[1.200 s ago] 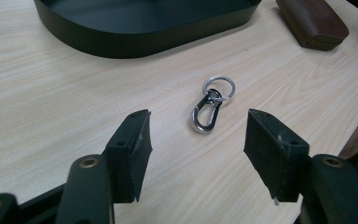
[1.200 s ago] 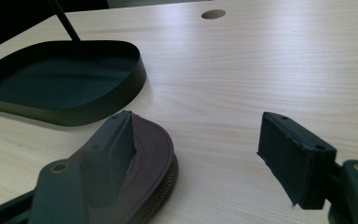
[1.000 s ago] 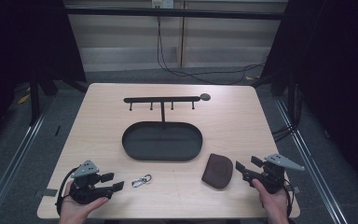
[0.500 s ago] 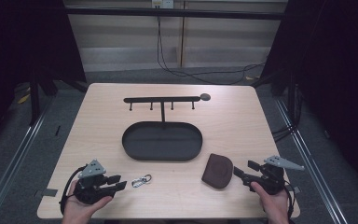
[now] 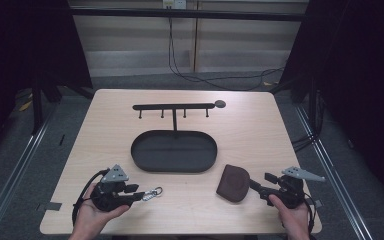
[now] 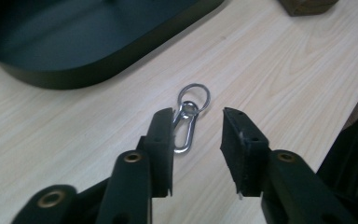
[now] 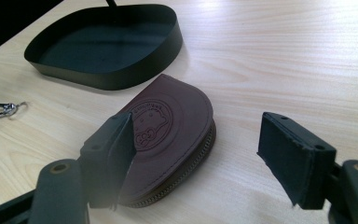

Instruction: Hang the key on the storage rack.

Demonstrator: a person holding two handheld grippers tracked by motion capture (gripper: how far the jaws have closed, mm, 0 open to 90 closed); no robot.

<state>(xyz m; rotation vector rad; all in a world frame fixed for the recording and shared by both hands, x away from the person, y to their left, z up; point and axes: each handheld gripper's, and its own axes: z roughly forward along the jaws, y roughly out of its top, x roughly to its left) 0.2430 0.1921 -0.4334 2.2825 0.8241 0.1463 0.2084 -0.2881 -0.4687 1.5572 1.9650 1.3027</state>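
Two gaping jaws, empty: metal clip, rounded embossed leather pouch, oval tray.

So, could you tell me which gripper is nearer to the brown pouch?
Right. The right gripper is open just beside the brown pouch, jaws reaching around it. The left gripper is across the table, open at the key clip.
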